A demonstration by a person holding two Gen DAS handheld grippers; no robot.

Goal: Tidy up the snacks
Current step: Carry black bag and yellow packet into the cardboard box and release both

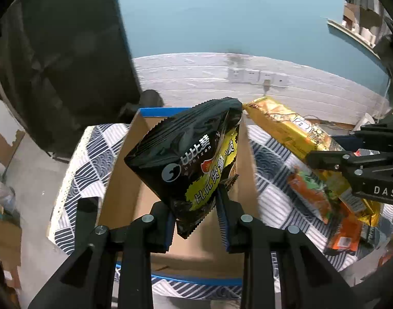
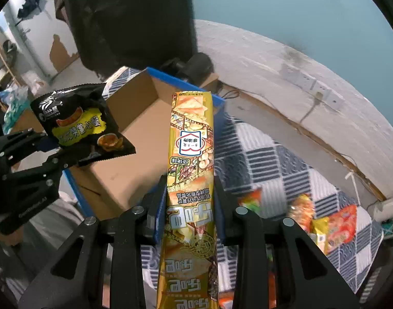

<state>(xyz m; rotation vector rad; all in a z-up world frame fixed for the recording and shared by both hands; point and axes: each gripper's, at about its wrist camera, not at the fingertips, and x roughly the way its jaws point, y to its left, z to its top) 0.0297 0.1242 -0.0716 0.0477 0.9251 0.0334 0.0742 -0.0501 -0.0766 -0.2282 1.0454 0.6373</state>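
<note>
Both hands are loaded: the left gripper (image 1: 196,221) has its jaws clamped on a crinkly black snack bag (image 1: 188,159), which hangs right over the open cardboard box (image 1: 124,180). The right gripper (image 2: 190,206) has its jaws clamped on a long glossy gold packet (image 2: 190,180), with the box at about 11 o'clock from it. The box looks empty so far (plain brown bottom, blue-edged rim). A few shiny orange packets (image 2: 340,224) are still on the checkered cloth (image 2: 273,159) covering the desk at 3 o'clock, so most of the sorting is left.
</note>
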